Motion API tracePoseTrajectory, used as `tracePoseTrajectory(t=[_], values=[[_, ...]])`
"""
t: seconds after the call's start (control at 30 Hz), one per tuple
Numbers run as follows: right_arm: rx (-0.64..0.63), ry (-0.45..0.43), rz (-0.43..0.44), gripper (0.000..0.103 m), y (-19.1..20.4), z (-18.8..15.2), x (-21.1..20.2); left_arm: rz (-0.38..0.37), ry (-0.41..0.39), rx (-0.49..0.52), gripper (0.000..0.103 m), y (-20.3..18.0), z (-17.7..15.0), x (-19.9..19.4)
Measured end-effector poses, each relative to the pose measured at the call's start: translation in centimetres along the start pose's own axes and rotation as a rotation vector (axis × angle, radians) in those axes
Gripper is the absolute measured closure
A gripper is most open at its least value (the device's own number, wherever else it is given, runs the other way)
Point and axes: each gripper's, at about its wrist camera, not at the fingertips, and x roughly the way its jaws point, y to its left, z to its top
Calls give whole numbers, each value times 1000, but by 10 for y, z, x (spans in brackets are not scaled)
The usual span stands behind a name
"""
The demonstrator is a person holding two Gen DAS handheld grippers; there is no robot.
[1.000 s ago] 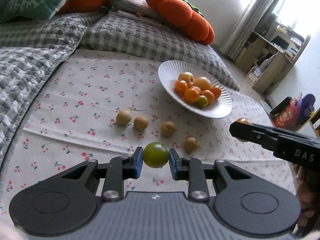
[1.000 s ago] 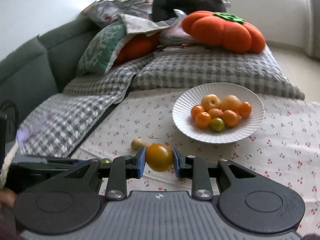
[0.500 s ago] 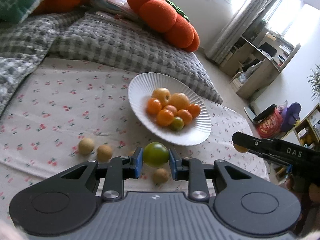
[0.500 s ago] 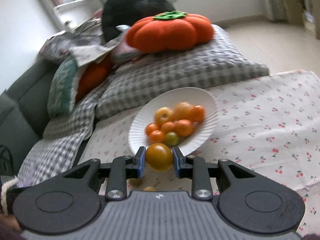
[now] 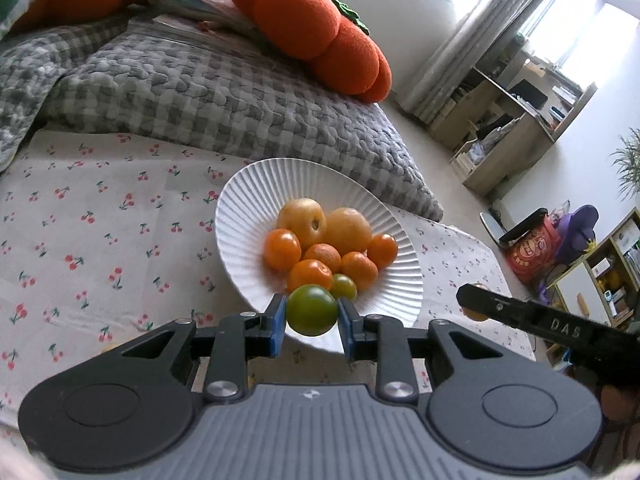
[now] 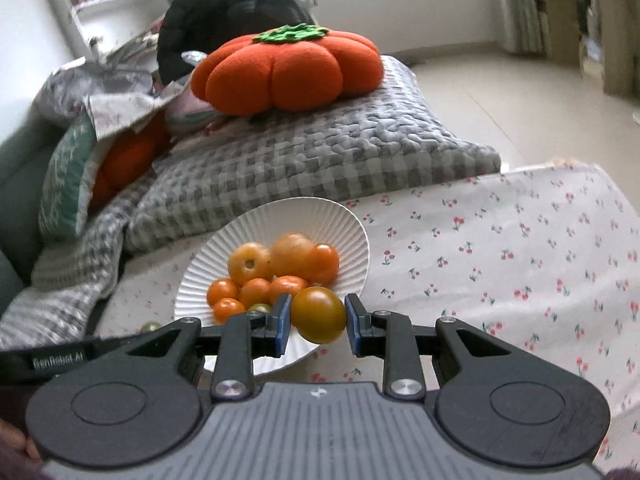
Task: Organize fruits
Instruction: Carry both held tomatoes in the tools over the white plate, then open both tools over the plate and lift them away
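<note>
We see two hand-held grippers over a cloth [image 5: 100,240] printed with small red cherries. In the left wrist view, at lower centre of the frame, the left gripper [image 5: 312,316] has its jaws closed tight on a green tomato [image 5: 311,309], pads touching both sides. Just above it, mid-frame, a white ribbed plate [image 5: 248,208] holds a heap of orange and yellow fruit [image 5: 320,240] with one small green one at the near edge. At the right edge of that frame the right gripper's arm reaches in. In the right wrist view, at lower centre, the right gripper [image 6: 318,318] has its jaws clamped on a yellow-orange tomato [image 6: 318,314], in front of the plate's near right rim. The left gripper's arm enters at the lower left of this frame. Across the upper half of both frames lie a grey checked quilt [image 6: 320,152] and an orange pumpkin cushion [image 6: 288,68].
</note>
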Motion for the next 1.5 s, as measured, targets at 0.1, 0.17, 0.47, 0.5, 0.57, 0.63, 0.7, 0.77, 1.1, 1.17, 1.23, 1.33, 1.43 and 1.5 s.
tracePoseTrajectory(t=[0.1,0.17,0.47,0.5,0.57,0.63,0.7,0.77,1.1,1.17,1.23,1.33,1.43,1.5], values=[[-47,0,-8,77,4,1,6,3,0,12,87,0,5,9],[-77,2,-20,77,7,1,8,13,-4,30,87,-1,6,14],[-185,30,-50,77,21,-6,29,23,10,47,87,4,10,33],[-191,29,-53,77,21,-6,30,24,9,50,87,5,10,34],[-192,25,-62,77,20,-4,33,21,1,49,87,6,11,35],[-186,27,-70,77,17,-3,37,23,-3,48,87,7,12,36],[-190,35,-81,77,15,-4,42,25,-2,49,86,8,12,38],[-205,28,-93,77,15,-5,45,28,-6,51,86,9,12,39],[-177,5,-92,76,12,-1,44,24,-43,34,85,10,16,27],[-168,-4,-90,75,12,2,40,31,-46,30,85,10,17,24],[-152,-9,-87,75,12,5,35,40,-49,33,85,10,17,21],[-139,-6,-79,74,13,6,31,63,-50,37,80,9,16,17],[-138,-11,-65,74,19,6,26,104,-42,45,75,6,14,15],[-143,-15,-49,73,24,6,22,120,-37,41,74,6,13,12]])
